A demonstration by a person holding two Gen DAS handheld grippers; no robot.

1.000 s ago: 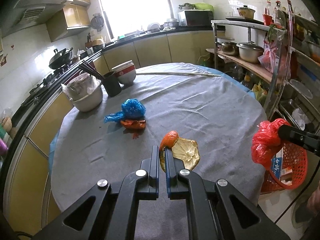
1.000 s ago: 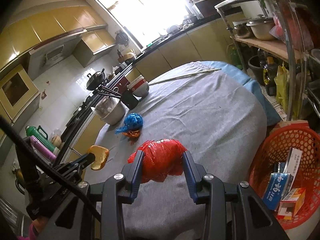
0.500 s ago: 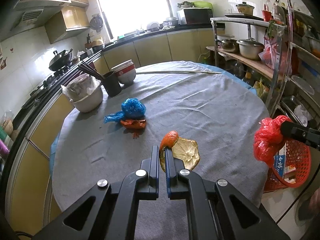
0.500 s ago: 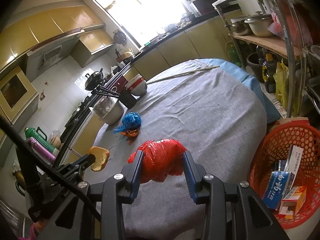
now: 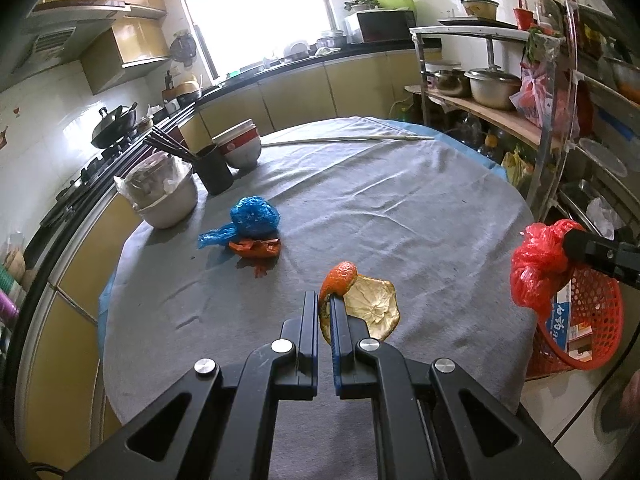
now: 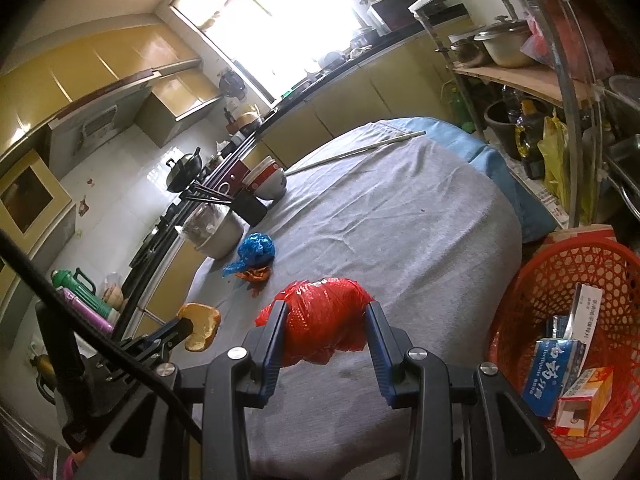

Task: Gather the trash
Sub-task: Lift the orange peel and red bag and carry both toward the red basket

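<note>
My left gripper (image 5: pixel 324 308) clamped on orange peel (image 5: pixel 362 302) above the grey tablecloth (image 5: pixel 400 208), my right gripper (image 6: pixel 326 330) clamped on red plastic bag (image 6: pixel 324 322) at table edge, beside red waste basket (image 6: pixel 560 280), blue plastic bag (image 5: pixel 254 218) on table near stacked bowls (image 5: pixel 240 150).

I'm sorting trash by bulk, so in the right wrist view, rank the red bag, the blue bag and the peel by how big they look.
1. Red bag, largest, though it sits nearest the camera in the right claw.
2. Blue bag.
3. Peel in the left claw, close in apparent size to the blue bag, so that order is unsure.
</note>
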